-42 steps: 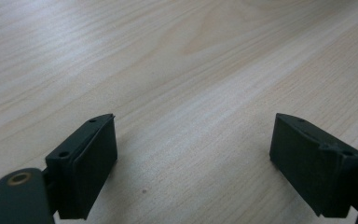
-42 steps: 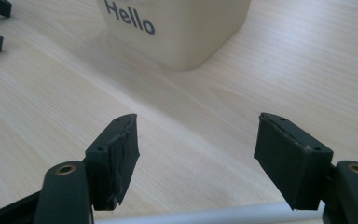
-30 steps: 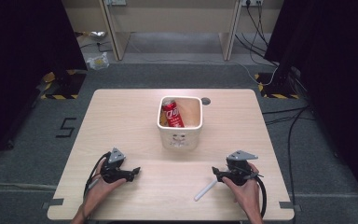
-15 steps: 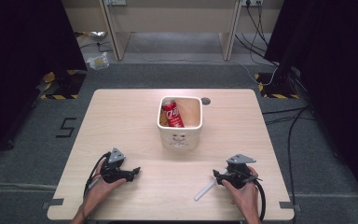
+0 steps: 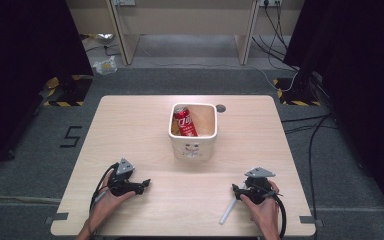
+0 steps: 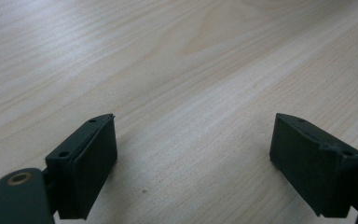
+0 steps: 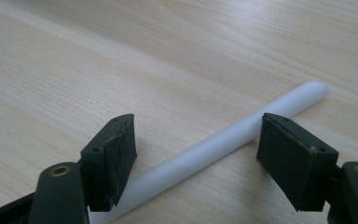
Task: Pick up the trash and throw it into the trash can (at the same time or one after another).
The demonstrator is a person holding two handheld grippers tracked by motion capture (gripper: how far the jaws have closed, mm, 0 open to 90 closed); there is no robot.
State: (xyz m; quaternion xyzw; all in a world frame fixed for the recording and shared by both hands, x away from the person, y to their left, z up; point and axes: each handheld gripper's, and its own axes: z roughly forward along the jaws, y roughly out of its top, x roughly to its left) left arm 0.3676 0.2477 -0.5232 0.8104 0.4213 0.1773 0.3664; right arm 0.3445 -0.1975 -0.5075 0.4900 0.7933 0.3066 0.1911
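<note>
Near the front edge of the surface [image 5: 130, 125], toward its right corner, the right gripper [image 5: 237, 192] sits low over a white tube [image 5: 227, 212], held in the person's right hand [image 5: 264, 212]. From the right gripper view, the tube [image 7: 214, 144] lies flat on the wood and runs slantwise between the two black jaws, which stand wide apart with one on each side of it; whether either jaw touches the tube cannot be told. One rounded end of the tube reaches past the jaw on the right of that view, while the other end passes beneath the jaw on the left. From the high view, the tube points from the gripper toward the front edge.

Toward the front left corner, the left gripper [image 5: 142, 183] rests on the surface in the person's left hand [image 5: 106, 202], well apart from the tube. Its jaws are also spread wide in the left gripper view, with bare wood between them.

At the middle of the surface, closer to the back edge, stands a white bin [image 5: 194, 150] with a red can [image 5: 185, 122] leaning inside it. A small dark hole [image 5: 221, 108] sits in the surface just beside the bin's back right corner.
</note>
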